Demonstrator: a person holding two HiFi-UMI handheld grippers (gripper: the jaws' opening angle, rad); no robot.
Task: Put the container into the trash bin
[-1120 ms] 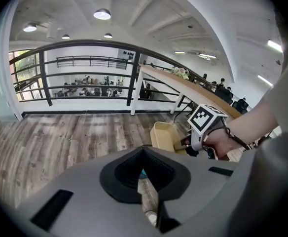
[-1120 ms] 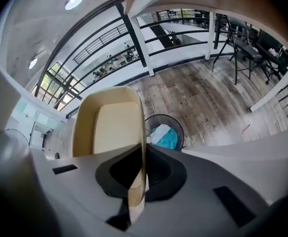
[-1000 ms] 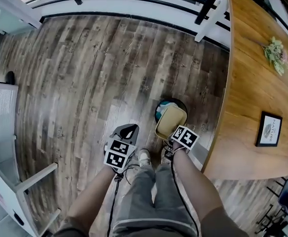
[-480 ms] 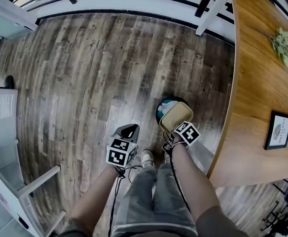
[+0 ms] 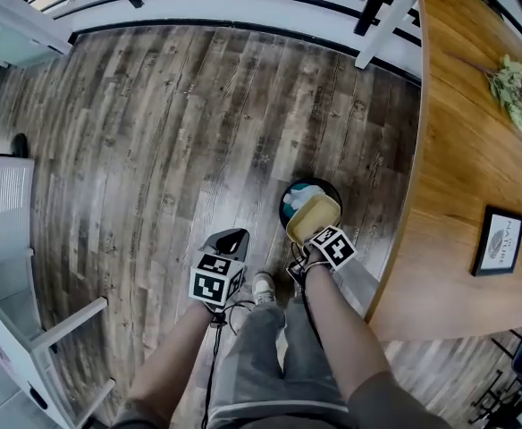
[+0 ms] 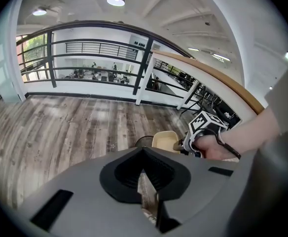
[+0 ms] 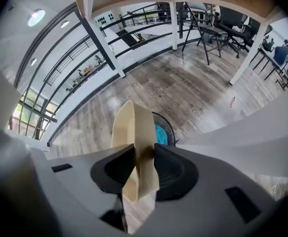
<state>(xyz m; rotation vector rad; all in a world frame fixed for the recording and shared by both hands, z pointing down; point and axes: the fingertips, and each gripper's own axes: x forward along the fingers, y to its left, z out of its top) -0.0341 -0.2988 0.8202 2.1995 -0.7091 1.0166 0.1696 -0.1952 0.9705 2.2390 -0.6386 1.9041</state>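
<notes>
Far left, white furniture frame on the wood plank floor. Left tool held low over the floor beside the person's shoe, pointing down and forward; in the left gripper view the left tool has its jaws pressed together at the tips, nothing between them, only floor seen past them. Next right, round black trash bin stands on the floor near the worktop edge, teal waste inside. The beige container sits tilted over the near side of the bin mouth, open side up, apart from the left tool; cannot tell if it touches the rim. Right tool is at the container's near end, marker cube on top. In the right gripper view the right tool has its jaws opening, the container wall still standing edge-on between them, the bin right behind it. Far right, curved wooden worktop carrying a black framed sign and a flower sprig.
</notes>
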